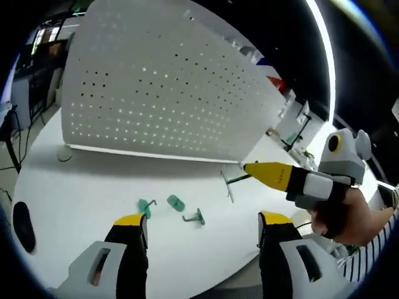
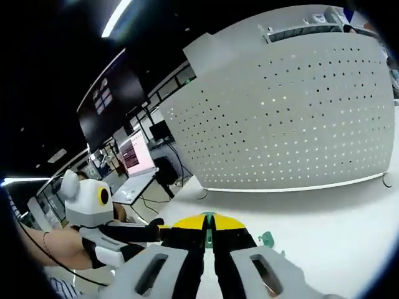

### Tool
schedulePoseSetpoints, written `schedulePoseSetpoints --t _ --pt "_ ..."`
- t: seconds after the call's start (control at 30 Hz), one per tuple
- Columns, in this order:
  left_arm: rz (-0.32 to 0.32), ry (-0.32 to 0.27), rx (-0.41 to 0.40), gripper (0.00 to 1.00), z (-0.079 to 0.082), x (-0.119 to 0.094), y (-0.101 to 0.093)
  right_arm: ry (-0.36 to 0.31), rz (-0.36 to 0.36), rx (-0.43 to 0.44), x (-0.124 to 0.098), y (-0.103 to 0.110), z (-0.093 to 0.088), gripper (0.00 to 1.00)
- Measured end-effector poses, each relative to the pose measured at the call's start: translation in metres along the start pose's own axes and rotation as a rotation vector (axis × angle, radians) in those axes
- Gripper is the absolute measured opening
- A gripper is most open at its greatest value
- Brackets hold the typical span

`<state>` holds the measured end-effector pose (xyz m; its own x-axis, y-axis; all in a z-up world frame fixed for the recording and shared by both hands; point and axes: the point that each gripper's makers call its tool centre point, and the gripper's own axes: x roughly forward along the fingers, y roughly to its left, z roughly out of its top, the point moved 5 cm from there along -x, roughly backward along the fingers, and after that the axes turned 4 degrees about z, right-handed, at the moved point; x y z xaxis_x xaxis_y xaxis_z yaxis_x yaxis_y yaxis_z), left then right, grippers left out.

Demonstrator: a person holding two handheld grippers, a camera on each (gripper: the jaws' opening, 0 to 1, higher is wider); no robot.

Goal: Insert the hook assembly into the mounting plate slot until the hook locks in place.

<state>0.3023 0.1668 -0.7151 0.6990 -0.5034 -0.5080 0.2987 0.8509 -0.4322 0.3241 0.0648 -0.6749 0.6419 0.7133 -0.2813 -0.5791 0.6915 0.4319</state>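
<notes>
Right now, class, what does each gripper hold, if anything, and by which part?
The right gripper holds a hook, pinched at its green stem end. The left gripper has open jaws with nothing between them.

No text, label, brand, number or sign can be read in either view. In the right gripper view, up and to the left of the jaws, a lit monitor (image 2: 138, 154) and a dark wall screen (image 2: 109, 103) carry marks too small and blurred to make out. In the left gripper view, a red and blue patch (image 1: 269, 71) past the pegboard's (image 1: 168, 87) far edge has no legible lettering.
</notes>
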Motion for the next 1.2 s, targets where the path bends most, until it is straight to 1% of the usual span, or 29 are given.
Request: schedulePoseSetpoints --t 0.1,0.17,0.23,0.3,0.4,0.53,0.7,0.77,0.8,0.83,0.97,1.1,1.2 --pt "-0.002 0.001 -0.019 0.68 0.002 0.001 0.001 -0.005 0.019 -0.006 0.002 0.008 0.001 0.0" --pt "-0.003 0.0 -0.02 0.67 0.003 0.001 -0.001 -0.013 0.028 -0.004 0.004 0.012 0.002 0.0" --pt "-0.014 -0.017 -0.01 0.63 0.005 0.001 -0.001 -0.008 0.05 -0.009 0.007 0.017 0.001 0.0" --pt "-0.03 -0.019 -0.029 0.58 0.005 0.002 -0.001 0.001 0.064 -0.019 0.009 0.02 0.0 0.0" --pt "-0.048 -0.031 -0.058 0.52 0.004 0.001 -0.002 0.006 0.08 -0.021 0.01 0.024 -0.001 0.0" --pt "-0.081 -0.013 -0.097 0.42 0.002 0.001 -0.003 0.003 0.093 -0.02 0.01 0.028 -0.002 0.0" --pt "-0.086 -0.015 -0.103 0.37 0.003 0.001 -0.003 0.007 0.106 -0.004 0.011 0.029 -0.005 0.0" --pt "-0.111 -0.003 -0.122 0.3 0.002 0.0 -0.004 0.004 0.109 -0.009 0.01 0.03 -0.004 0.0" --pt "-0.115 -0.001 -0.127 0.25 0.002 0.0 -0.004 0.004 0.111 -0.009 0.01 0.031 -0.005 0.0" --pt "-0.123 0.002 -0.145 0.23 0.002 0.0 -0.004 0.004 0.112 -0.009 0.01 0.031 -0.005 0.0" --pt "-0.129 0.001 -0.15 0.21 0.002 0.001 -0.006 0.007 0.118 -0.01 0.01 0.031 -0.006 0.0" --pt "-0.133 -0.001 -0.15 0.14 0.003 0.001 -0.007 0.008 0.118 -0.003 0.009 0.03 -0.007 0.0" --pt "-0.144 0.015 -0.159 0.12 0.001 0.002 -0.008 -0.003 0.116 0.002 0.007 0.029 -0.006 0.0"
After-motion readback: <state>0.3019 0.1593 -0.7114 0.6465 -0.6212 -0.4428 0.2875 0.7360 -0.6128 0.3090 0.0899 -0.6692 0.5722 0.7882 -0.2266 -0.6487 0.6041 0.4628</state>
